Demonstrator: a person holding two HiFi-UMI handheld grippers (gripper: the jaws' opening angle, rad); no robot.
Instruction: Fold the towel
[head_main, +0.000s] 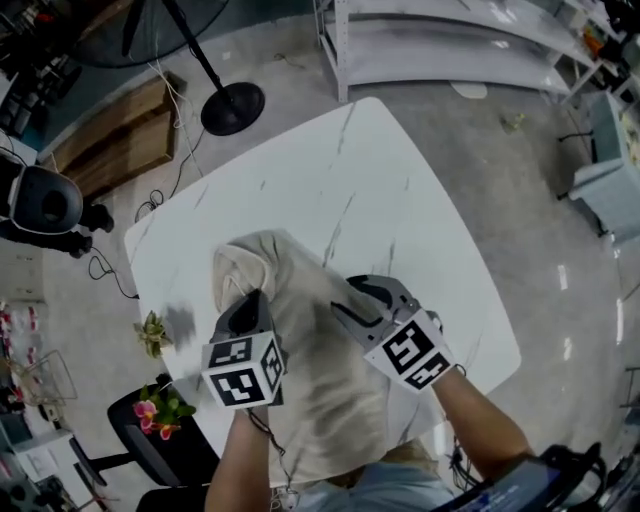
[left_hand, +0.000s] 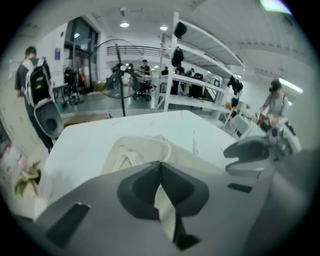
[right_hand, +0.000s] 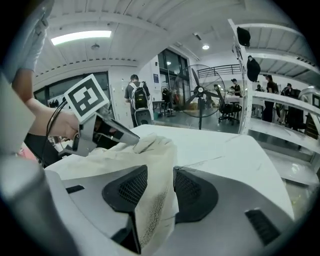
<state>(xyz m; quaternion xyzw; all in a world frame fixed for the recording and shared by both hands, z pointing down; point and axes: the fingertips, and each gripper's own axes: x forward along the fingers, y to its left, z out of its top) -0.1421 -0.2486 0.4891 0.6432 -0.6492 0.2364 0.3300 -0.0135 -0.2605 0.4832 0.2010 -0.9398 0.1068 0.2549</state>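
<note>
**A:** Head view first. Where is the towel (head_main: 300, 345)?

**B:** On the white marble table (head_main: 400, 190), on the side near the person, with its near end hanging over the table edge. The left gripper (head_main: 256, 298) and right gripper (head_main: 342, 302) are on its two sides, about midway along.

**A:** Which way does it run?

**B:** Its long axis goes from the person out across the table, leaning a little to the left. The far end is rounded and bunched.

**A:** Is any fold done?

**B:** I would say none is finished. The cloth is a rumpled strip with no squared edges, so most of the work remains.

**A:** Left gripper view?

**B:** The jaws are closed together and pinch a thin strip of the cloth (left_hand: 165, 210). The bunched far end (left_hand: 137, 150) lies just ahead on the tabletop, and the other gripper (left_hand: 250, 155) is off to the right.

**A:** Right gripper view?

**B:** The jaws stand apart with a loose flap of the towel (right_hand: 155, 200) hanging between them. The pads don't clamp it. The left gripper (right_hand: 131, 141) has its tip on the far hump.
</note>
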